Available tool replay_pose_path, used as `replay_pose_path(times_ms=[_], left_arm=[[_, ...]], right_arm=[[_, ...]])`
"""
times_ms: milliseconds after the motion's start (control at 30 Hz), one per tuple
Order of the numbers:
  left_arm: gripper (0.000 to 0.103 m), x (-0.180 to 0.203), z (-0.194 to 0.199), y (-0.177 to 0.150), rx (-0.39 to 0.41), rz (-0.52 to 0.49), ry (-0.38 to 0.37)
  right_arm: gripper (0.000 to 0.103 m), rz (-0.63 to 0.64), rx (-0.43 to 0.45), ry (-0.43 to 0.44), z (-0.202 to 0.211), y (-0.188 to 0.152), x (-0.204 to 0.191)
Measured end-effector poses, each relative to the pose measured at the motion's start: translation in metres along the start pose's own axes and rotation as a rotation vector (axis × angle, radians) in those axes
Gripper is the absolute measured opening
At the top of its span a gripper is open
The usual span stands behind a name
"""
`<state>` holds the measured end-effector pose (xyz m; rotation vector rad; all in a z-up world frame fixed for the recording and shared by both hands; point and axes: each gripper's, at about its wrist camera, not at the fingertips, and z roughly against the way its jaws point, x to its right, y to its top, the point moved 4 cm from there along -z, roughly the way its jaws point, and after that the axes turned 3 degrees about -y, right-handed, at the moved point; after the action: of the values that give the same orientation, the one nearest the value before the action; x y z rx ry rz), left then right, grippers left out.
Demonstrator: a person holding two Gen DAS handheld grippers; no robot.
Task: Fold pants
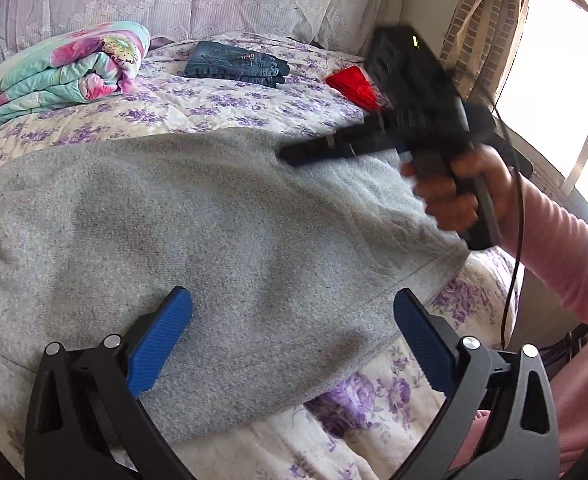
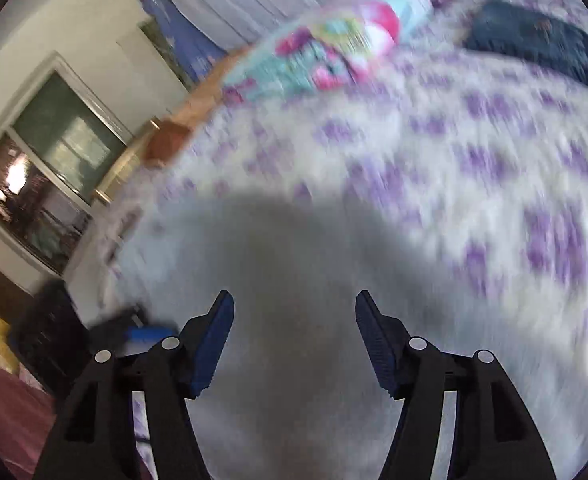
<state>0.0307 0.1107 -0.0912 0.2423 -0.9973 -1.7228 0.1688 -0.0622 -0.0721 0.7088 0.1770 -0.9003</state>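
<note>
Grey knit pants (image 1: 198,216) lie spread flat on the flowered bedspread (image 1: 222,104). My left gripper (image 1: 292,304) is open, low over the near hem of the pants, holding nothing. My right gripper (image 1: 290,157) shows in the left wrist view, held by a hand in a pink sleeve, its fingers low over the far right part of the pants. In the blurred right wrist view the right gripper (image 2: 294,312) is open and empty above the grey pants (image 2: 294,264).
Folded blue jeans (image 1: 234,64) and a red cloth (image 1: 354,84) lie at the back of the bed. A rolled flowered quilt (image 1: 54,72) sits at the back left. A window and curtain (image 1: 482,24) stand at the right. The bed edge is near, below the left gripper.
</note>
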Motion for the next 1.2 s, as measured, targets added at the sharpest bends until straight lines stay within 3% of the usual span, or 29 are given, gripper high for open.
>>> replay_pose_path(times_ms=[67,233,267,333,400,467,500,533,600,700,767,867,967,1067,1200], left_arm=[[0.098,0.002,0.000,-0.001,0.000,-0.013,0.018],[0.098,0.005,-0.002,-0.002,-0.010,-0.034,0.056],[0.098,0.005,-0.002,-0.001,-0.012,-0.035,0.061],[0.098,0.007,0.001,0.005,-0.005,-0.015,0.088],[0.098,0.013,0.009,0.016,0.040,0.030,0.024],[0.098,0.016,0.015,0.027,0.098,0.084,-0.029],[0.098,0.014,0.013,0.030,0.105,0.111,-0.014],[0.098,0.009,0.002,0.028,0.068,0.129,0.053],[0.098,0.001,-0.028,0.012,-0.074,0.087,0.216],[0.099,0.032,-0.033,0.000,-0.099,-0.142,0.388],[0.099,0.039,-0.032,0.001,-0.107,-0.178,0.428],[0.098,0.035,-0.027,0.015,-0.113,-0.069,0.364],[0.098,0.039,-0.022,0.030,-0.069,0.065,0.216],[0.098,0.053,-0.032,0.044,-0.060,0.111,0.146],[0.098,0.091,-0.050,0.059,-0.032,0.061,0.120]], right_arm=[[0.055,-0.026,0.060,-0.022,0.020,-0.020,0.014],[0.055,-0.205,0.213,-0.336,0.092,-0.074,0.066],[0.059,-0.223,0.242,-0.365,0.102,-0.082,0.069],[0.066,-0.209,0.340,-0.310,0.120,-0.105,0.052],[0.076,-0.193,0.402,-0.272,0.122,-0.128,0.036],[0.081,-0.235,0.383,-0.366,0.105,-0.150,0.035],[0.081,-0.253,0.383,-0.396,0.096,-0.157,0.035],[0.081,-0.232,0.440,-0.423,0.097,-0.162,0.029],[0.082,-0.210,0.448,-0.498,0.100,-0.165,0.018],[0.093,-0.180,0.444,-0.532,0.096,-0.169,0.011],[0.095,-0.213,0.481,-0.479,0.101,-0.174,0.013],[0.096,-0.334,0.566,-0.297,0.118,-0.183,0.026],[0.096,-0.407,0.656,-0.163,0.147,-0.191,0.036],[0.096,-0.457,0.770,-0.202,0.183,-0.195,0.049],[0.096,-0.566,0.823,-0.332,0.208,-0.214,0.077]])
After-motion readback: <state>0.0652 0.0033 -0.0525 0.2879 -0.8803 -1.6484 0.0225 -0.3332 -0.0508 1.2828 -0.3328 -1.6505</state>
